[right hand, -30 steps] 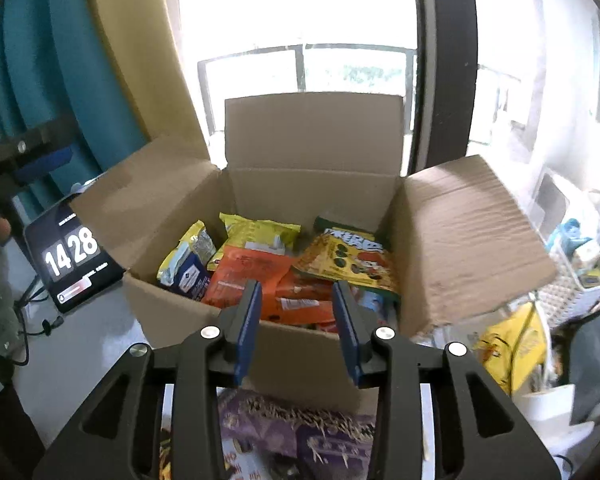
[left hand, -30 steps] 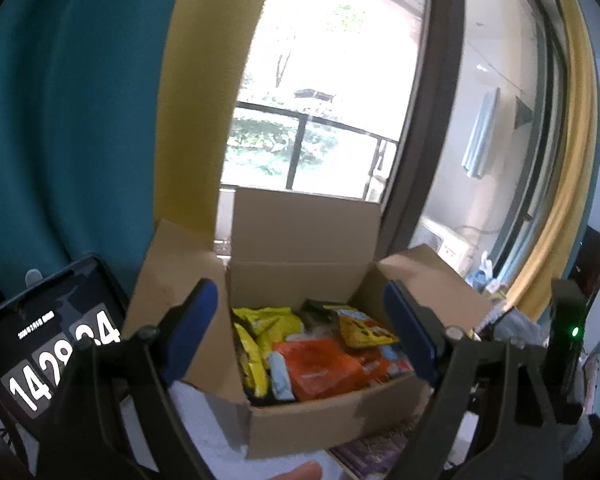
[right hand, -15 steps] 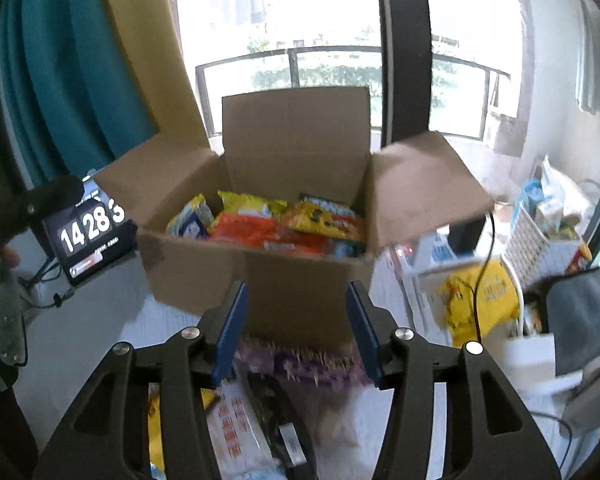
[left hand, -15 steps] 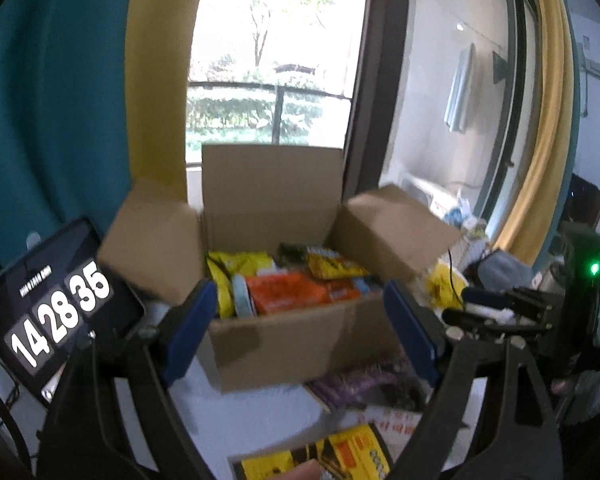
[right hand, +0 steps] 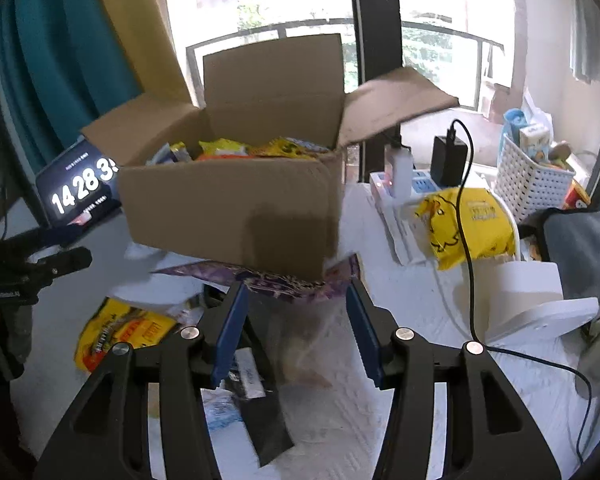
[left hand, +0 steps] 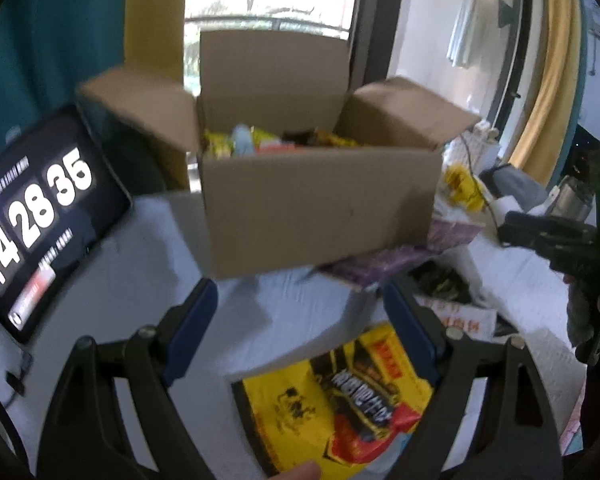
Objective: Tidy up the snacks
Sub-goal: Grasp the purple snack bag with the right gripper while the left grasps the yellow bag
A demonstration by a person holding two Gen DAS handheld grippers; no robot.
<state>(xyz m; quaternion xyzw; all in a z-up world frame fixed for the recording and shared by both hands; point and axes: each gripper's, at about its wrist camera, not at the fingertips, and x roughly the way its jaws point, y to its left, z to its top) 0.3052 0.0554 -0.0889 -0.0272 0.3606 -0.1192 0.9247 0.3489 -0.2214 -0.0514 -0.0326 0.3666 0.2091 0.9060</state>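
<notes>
With both claws spread and empty, left claw (left hand: 300,332) over the yellow snack packet (left hand: 336,404) on the bench (left hand: 140,280), right claw (right hand: 294,332) over a clear bag (right hand: 304,344), the slick wrappers may slip. The cardboard box (left hand: 316,212) is nearly full. Tablet clock (left hand: 36,216) reads 14 28 35; packet print is illegible.

Daylight pours through a tall window (right hand: 284,12) with a dark frame (right hand: 374,40) and a balcony railing (right hand: 452,34) outside. A teal curtain (right hand: 60,40) and a yellow curtain (left hand: 156,16) hang at its left. The desk (right hand: 400,420) has a white cover.
</notes>
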